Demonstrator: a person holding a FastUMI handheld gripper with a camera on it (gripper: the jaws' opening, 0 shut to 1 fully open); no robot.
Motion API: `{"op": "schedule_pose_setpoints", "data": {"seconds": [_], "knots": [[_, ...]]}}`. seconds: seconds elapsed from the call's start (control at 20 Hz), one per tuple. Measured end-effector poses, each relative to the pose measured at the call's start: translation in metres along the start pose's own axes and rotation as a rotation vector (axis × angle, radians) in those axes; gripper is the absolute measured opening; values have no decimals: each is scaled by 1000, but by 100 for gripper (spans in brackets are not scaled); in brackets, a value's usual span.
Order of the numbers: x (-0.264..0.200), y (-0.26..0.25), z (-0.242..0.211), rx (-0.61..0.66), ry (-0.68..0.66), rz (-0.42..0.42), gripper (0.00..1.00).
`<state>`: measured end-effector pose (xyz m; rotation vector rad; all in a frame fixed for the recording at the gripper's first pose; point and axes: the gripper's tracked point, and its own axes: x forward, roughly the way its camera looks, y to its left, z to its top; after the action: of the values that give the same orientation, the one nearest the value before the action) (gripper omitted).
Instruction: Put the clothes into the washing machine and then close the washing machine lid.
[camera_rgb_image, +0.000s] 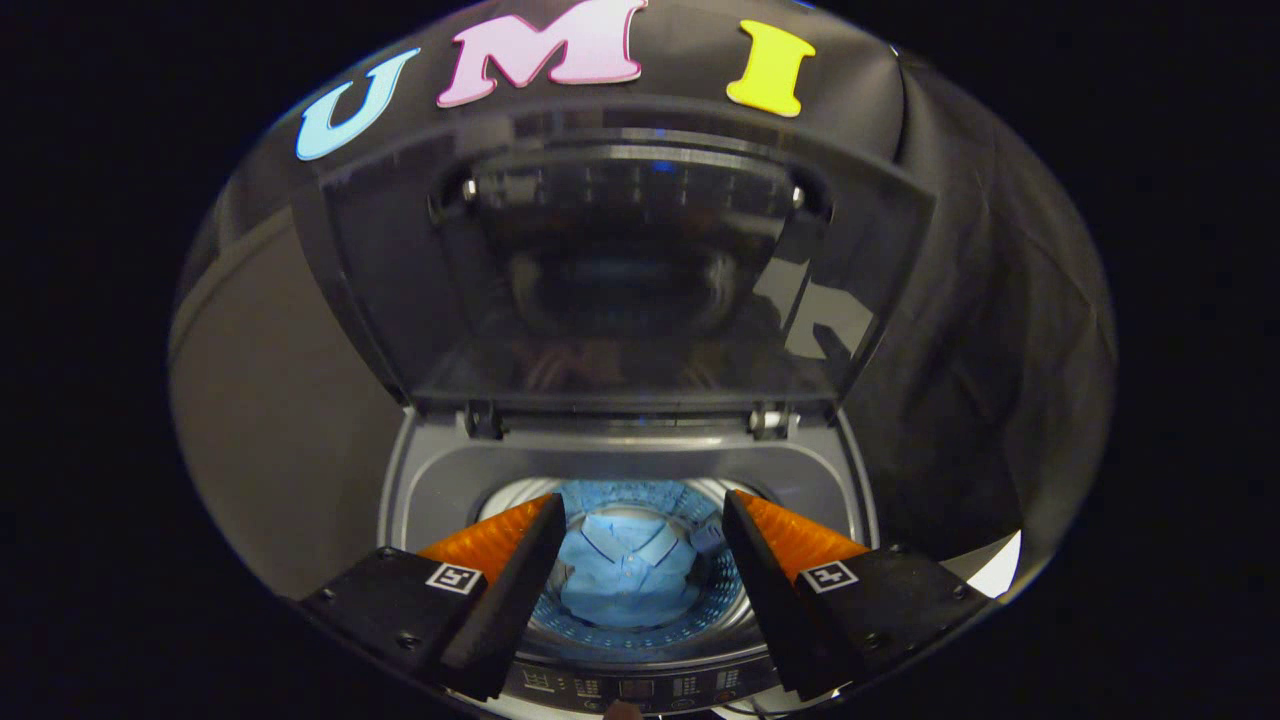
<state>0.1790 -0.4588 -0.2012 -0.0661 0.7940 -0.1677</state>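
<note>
Top-loading washing machine (420, 500) viewed from above its front edge. A light-blue shirt (625, 575) lies inside the drum (640, 640), so loading appears done (whether more clothes remain cannot be told). The lid (620, 270) stands upright at the rear edge, still to be closed. The gripper (640, 525) hovers over the opening, fingers spread wide, holding nothing. The control panel (620, 688) lines the front edge; nothing visibly blocks the lid's path.
</note>
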Motion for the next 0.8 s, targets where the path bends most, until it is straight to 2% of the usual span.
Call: {"op": "schedule_pose_setpoints", "data": {"seconds": [0.4,0.8], "knots": [[-51,-10,123,35,-176,-11,99],[-58,-13,202,47,-249,-4,99]]}}
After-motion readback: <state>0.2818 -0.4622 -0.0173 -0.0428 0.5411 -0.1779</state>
